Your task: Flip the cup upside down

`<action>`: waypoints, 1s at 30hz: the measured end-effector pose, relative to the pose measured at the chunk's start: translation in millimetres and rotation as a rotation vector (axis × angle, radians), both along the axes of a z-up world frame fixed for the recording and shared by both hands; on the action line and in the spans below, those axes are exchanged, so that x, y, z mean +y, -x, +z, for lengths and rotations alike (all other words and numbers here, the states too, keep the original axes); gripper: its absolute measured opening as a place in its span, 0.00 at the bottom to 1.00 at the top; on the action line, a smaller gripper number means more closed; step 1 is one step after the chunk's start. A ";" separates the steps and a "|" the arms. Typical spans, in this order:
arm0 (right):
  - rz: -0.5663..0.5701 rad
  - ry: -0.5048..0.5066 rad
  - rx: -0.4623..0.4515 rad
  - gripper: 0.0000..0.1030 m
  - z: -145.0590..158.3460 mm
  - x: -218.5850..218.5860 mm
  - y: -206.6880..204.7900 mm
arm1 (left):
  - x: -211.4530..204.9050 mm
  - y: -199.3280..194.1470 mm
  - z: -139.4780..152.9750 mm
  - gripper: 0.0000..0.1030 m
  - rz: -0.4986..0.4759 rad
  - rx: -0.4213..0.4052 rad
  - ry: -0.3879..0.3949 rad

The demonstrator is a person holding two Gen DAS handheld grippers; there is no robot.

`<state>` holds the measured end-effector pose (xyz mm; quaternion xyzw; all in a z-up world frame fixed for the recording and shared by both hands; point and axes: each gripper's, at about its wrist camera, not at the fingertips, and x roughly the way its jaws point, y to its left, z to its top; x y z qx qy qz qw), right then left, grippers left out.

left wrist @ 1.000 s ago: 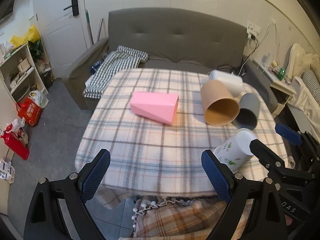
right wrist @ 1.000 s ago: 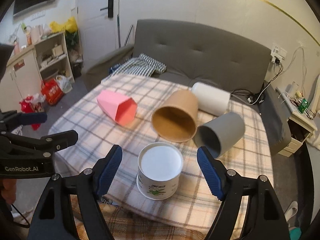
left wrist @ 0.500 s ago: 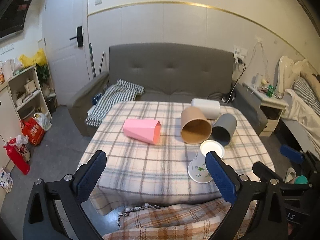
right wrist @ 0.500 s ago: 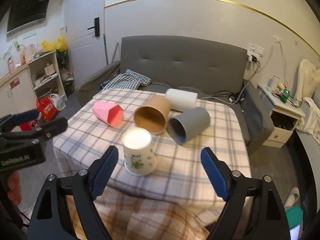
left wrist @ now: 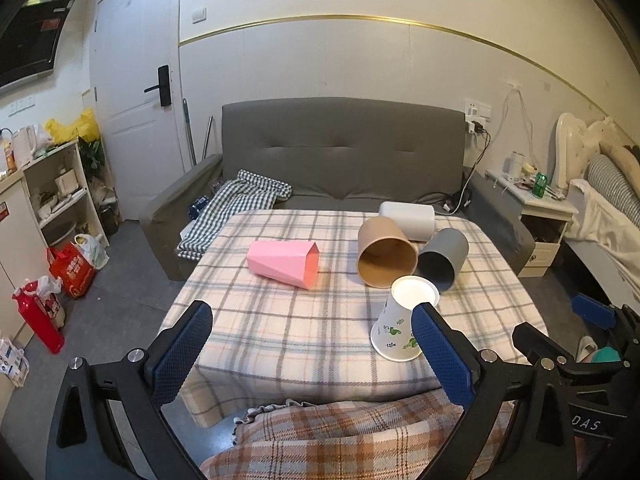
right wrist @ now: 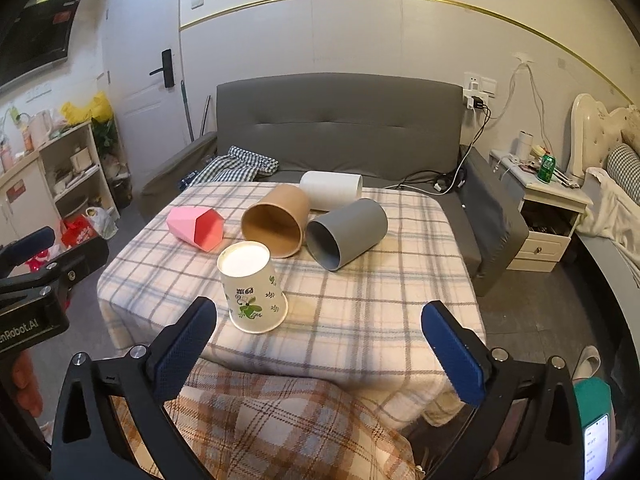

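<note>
A white paper cup with green leaf print (left wrist: 400, 326) (right wrist: 253, 288) stands upside down, base up, near the front edge of the plaid-covered table (left wrist: 280, 320) (right wrist: 380, 304). My left gripper (left wrist: 312, 354) is open and empty, held back from the table's front edge, with the cup just left of its right finger. My right gripper (right wrist: 320, 354) is open and empty, also back from the table, the cup ahead of its left finger. Each gripper shows at the edge of the other's view.
A pink faceted cup (left wrist: 284, 262) (right wrist: 196, 226), a brown cup (left wrist: 384, 256) (right wrist: 276, 226), a grey cup (left wrist: 442, 258) (right wrist: 346, 234) and a white cup (left wrist: 408, 220) (right wrist: 330, 190) lie on their sides behind. A grey sofa (left wrist: 340, 152) stands beyond; a plaid blanket (right wrist: 288, 432) lies below.
Both grippers have pulled back and up from the table. The paper cup, between the right gripper's open fingers a second ago, now stands free on the table.
</note>
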<state>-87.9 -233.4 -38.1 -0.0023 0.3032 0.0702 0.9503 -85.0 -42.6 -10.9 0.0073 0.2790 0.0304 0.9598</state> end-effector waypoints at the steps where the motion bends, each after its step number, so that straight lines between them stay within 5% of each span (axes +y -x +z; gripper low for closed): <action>1: 0.001 0.001 0.000 1.00 0.1 0.6 0.8 | -1.0 1.1 -0.4 1.00 0.003 -0.001 -0.008; 30: 0.006 0.008 0.025 1.00 -4.1 3.4 0.8 | -2.8 2.3 -5.4 1.00 0.010 0.009 -0.016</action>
